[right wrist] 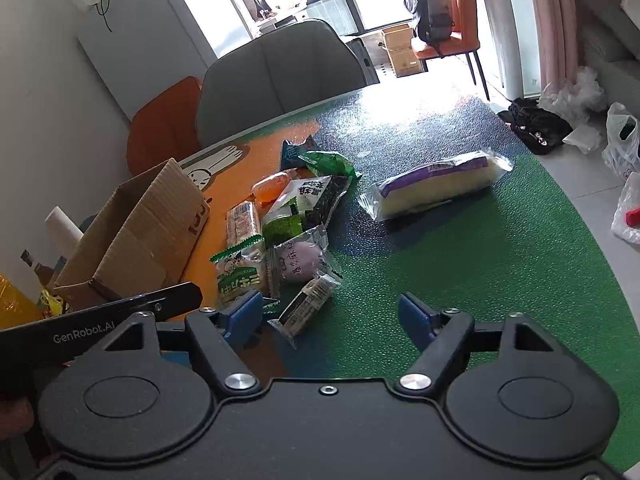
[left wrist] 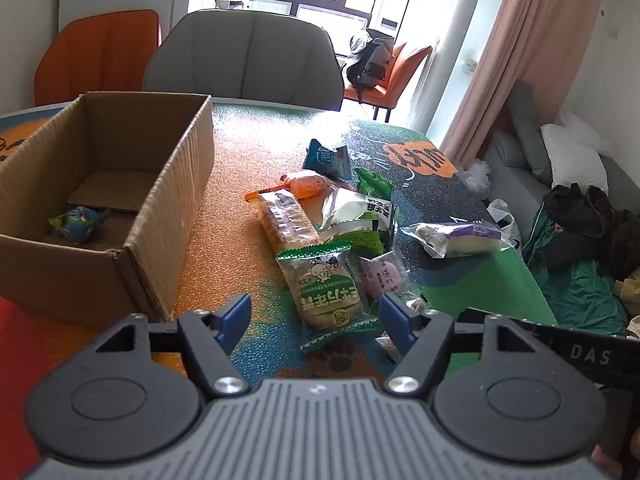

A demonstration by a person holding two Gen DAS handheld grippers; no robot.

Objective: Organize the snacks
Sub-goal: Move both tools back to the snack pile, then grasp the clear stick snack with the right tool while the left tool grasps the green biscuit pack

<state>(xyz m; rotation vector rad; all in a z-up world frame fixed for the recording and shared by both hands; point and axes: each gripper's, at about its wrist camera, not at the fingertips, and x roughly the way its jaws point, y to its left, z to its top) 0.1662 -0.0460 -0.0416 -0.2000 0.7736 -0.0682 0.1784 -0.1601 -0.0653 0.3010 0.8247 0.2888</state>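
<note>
A pile of wrapped snacks lies on the table. My left gripper (left wrist: 315,314) is open and empty, its jaws either side of the near end of a green cookie packet (left wrist: 326,290). Beyond lie a long cracker pack (left wrist: 286,220), an orange snack (left wrist: 308,184), a blue packet (left wrist: 328,158) and a purple-and-white bread pack (left wrist: 460,238). An open cardboard box (left wrist: 168,200) at the left holds one blue-green snack (left wrist: 78,224). My right gripper (right wrist: 331,316) is open and empty, just behind a small dark-labelled packet (right wrist: 306,306). The green cookie packet (right wrist: 238,276) and bread pack (right wrist: 436,184) show there too.
The table has a green and orange patterned mat (right wrist: 480,280). A grey chair (left wrist: 248,60) and an orange chair (left wrist: 100,56) stand behind the table. The left gripper's body (right wrist: 100,320) lies at the left of the right wrist view. Bottles (right wrist: 16,300) stand beside the box.
</note>
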